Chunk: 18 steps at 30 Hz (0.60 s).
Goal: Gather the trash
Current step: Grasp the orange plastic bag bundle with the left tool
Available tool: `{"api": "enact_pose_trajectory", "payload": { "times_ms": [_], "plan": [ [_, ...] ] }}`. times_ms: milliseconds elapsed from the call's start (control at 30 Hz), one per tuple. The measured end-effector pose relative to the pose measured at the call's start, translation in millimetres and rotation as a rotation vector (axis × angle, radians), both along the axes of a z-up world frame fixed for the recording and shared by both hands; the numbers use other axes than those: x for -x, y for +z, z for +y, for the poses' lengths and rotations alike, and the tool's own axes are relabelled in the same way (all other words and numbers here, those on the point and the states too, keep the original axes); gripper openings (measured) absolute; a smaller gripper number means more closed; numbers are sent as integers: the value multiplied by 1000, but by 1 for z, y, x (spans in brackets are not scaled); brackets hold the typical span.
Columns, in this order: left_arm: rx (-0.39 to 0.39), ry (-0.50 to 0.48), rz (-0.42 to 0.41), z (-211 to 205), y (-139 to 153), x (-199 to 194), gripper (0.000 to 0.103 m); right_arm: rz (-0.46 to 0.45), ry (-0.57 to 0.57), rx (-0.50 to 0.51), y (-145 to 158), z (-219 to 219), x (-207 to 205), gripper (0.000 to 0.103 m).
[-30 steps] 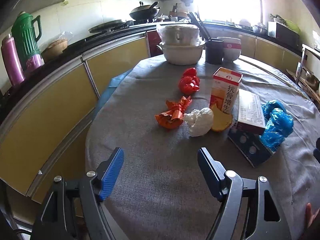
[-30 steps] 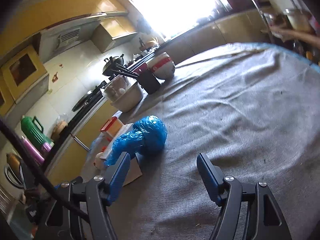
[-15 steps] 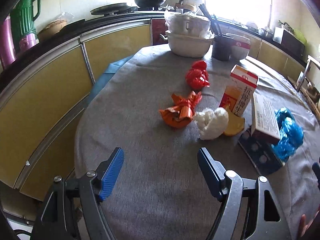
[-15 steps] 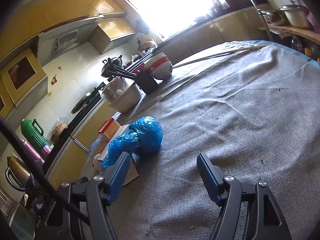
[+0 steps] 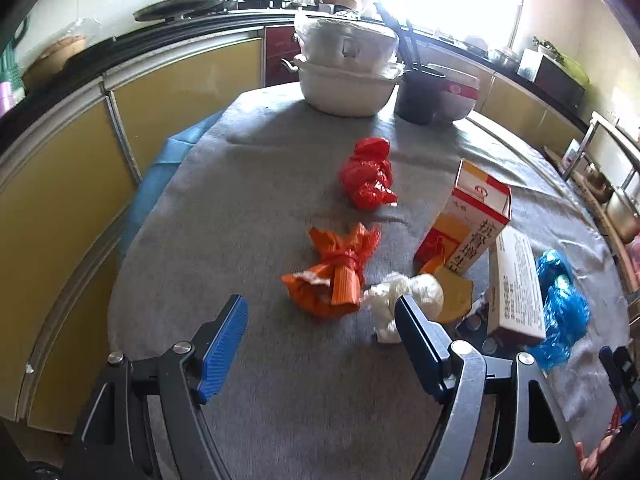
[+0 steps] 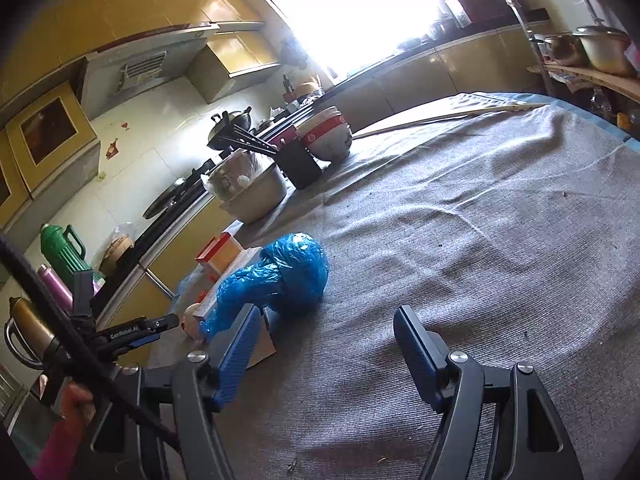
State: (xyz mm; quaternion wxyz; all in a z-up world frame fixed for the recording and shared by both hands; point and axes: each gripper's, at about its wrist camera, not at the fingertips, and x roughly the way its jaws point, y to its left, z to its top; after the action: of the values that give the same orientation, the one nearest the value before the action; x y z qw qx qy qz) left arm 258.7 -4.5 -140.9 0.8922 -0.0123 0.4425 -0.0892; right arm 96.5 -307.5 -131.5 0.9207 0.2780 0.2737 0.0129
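In the left wrist view trash lies on the grey-clothed round table (image 5: 248, 216): an orange crumpled wrapper (image 5: 334, 276), a red plastic bag (image 5: 368, 174), a white wad (image 5: 404, 300), a yellow scrap (image 5: 456, 294), an upright red-and-white carton (image 5: 470, 220), a flat box (image 5: 516, 284) and a blue plastic bag (image 5: 560, 312). My left gripper (image 5: 320, 340) is open and empty, just short of the orange wrapper. My right gripper (image 6: 326, 348) is open and empty, with the blue bag (image 6: 280, 276) just ahead of its left finger.
Stacked white pots (image 5: 348, 68), a black chopstick holder (image 5: 418, 96) and a bowl (image 5: 458, 94) stand at the table's far edge. Yellow kitchen cabinets (image 5: 72, 168) curve round the left. A rack with pots (image 6: 592, 52) stands at the right.
My left gripper has moved forward over the table toward the orange wrapper and white wad. My right gripper has edged closer to the blue bag. Both stay open.
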Motion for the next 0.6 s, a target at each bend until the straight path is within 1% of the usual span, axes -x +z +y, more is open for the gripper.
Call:
{"api": "enact_pose_trajectory", "payload": {
  "times_ms": [100,167,200,267,333,400,433,600],
  "plan": [
    [11,-6,21,4,0,-11,76,0,6,18,1,2,-2,73],
    [23,-13,29,6,1,-17,73,-2,13,26,2,3,-2,73],
    [28,-14,31,6,1,-20,71,-2,10,28,2,3,-2,73],
    [33,-22,46,5,1,-28,59,-4,13,25,2,2,-1,73],
    [44,-24,95,2,-3,-38,52,-1,11,18,1,1,-2,73],
    [53,-34,132,-2,-10,-45,47,0,9,11,0,0,-2,73],
    [54,-40,155,-4,-15,-49,42,1,6,10,0,-1,-2,73],
    [83,-63,155,-10,-18,-41,38,2,10,32,1,2,-2,73]
  ]
}}
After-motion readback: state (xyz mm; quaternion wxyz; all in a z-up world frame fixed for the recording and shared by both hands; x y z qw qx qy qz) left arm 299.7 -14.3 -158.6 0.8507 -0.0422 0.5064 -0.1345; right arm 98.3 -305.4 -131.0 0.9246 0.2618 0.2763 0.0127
